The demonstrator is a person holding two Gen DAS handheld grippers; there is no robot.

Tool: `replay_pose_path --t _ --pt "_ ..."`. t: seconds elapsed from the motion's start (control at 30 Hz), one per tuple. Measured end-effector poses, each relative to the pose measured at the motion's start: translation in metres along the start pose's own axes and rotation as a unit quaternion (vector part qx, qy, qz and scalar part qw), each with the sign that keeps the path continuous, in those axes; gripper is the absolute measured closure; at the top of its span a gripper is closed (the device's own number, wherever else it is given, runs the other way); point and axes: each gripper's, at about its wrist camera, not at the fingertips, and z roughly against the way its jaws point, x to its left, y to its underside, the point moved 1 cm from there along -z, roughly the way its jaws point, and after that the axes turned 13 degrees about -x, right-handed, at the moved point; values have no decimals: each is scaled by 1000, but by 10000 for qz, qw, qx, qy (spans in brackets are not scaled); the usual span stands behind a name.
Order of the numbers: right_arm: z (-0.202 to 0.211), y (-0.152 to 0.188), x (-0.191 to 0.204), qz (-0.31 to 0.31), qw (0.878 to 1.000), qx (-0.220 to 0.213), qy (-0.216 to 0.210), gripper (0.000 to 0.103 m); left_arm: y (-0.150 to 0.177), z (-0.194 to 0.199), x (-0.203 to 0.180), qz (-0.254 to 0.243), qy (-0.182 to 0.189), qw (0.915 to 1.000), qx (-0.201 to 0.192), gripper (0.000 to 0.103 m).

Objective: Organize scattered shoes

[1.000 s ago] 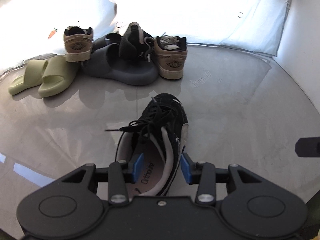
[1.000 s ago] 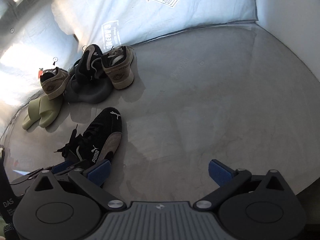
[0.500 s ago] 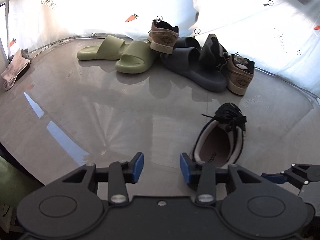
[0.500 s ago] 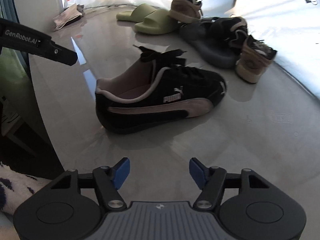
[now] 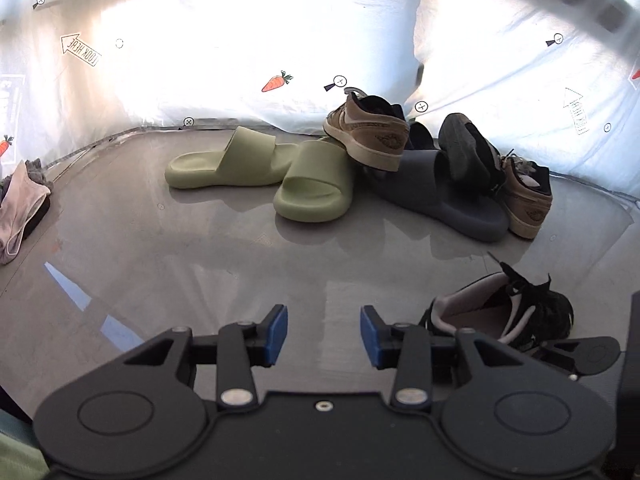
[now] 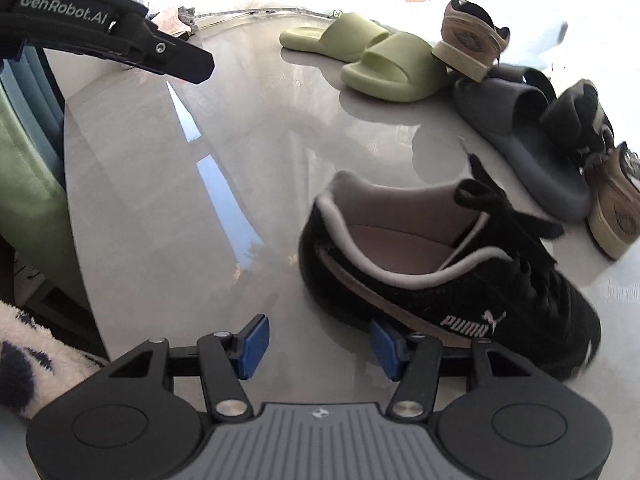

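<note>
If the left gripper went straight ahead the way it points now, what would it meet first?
Bare table at first: the open left gripper has nothing between its fingers. Farther along that line sits the nearer green slide, probably the first contact, though depth is hard to judge. The black Puma sneaker lies off to its right.

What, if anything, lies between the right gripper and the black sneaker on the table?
Nothing visible. In the right wrist view the right gripper is open and the black sneaker sits just ahead, slightly to its right, with only bare table between them. The other shoes lie farther back.
</note>
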Motion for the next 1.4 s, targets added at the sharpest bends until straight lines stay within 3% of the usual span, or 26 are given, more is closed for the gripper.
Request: replay_pose_path --t 0.13,0.2,0.23,0.3,0.43,0.57,0.67,0.8,0.87,0.93,1.07,1.2,1.4 --pt "-2 -35 13 249 9988 -400 121 45 -3 -9 12 -143 210 9996 95 62" --pt "18 -40 13 490 9965 -656 160 38 0 -14 11 -203 322 9992 130 62" --pt "28 -37 7 537 9956 -728 245 30 1 -17 10 -198 370 9990 151 62" --pt "44 -29 -9 551 9940 -812 480 26 5 -23 5 -164 481 9985 222 62" --pt "40 -10 -44 1169 9893 -444 750 15 7 -31 -5 -173 608 9977 256 62" --pt "30 5 -76 1719 9807 -42 927 15 8 -36 -18 -121 762 9964 340 62" --pt "11 -5 -95 1534 9868 136 507 5 10 -34 -26 -147 836 9957 368 62" --pt "-9 -17 -101 1569 9854 517 -406 7 15 -32 -31 -165 809 9956 438 62" --pt "-19 -20 -96 1633 9831 679 -469 10 16 -31 -28 -144 721 9963 441 62" --pt "-25 -25 -89 1506 9851 770 -312 12 16 -30 -22 -57 623 9972 419 62" --pt "-30 -34 -68 638 9945 729 406 16 17 -33 -6 206 404 9979 463 62" --pt "-18 -37 -63 -138 9976 533 422 15 15 -37 5 410 293 9975 503 62" --pt "0 -42 -56 -1298 9903 234 440 15 19 -41 0 159 428 9973 581 62"
